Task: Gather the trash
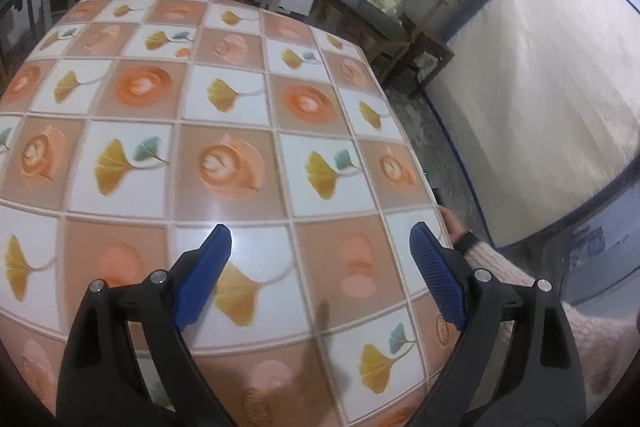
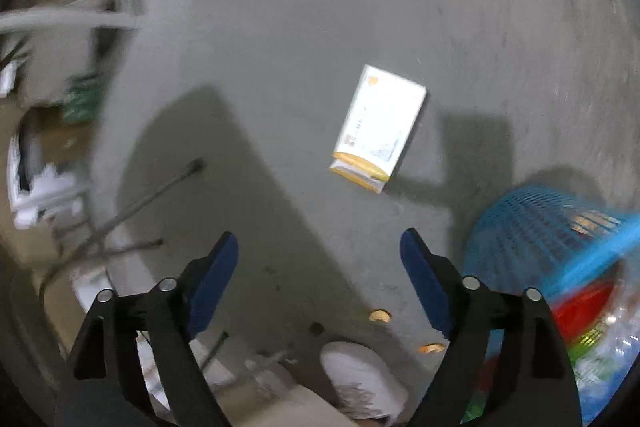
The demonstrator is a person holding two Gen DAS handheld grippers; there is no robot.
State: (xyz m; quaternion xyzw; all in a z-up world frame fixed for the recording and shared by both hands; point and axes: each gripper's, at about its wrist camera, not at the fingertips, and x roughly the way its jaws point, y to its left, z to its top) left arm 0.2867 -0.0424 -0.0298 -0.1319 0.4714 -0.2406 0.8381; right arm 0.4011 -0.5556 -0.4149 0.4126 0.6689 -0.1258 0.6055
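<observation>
The right gripper (image 2: 319, 259) is hovering with jaws apart above the concrete floor (image 2: 280, 27), where a white-and-yellow carton (image 2: 380, 127) is lying ahead and slightly right, long axis roughly away; the blue mesh bin (image 2: 540, 227) sits right. The left gripper (image 1: 320, 255), also spread and empty, is over the tiled table (image 1: 200, 107), farther off.

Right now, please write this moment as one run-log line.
left gripper: open, above tiled table | right gripper: open, empty | white-and-yellow carton: on grey floor | blue mesh basket: holds trash
</observation>
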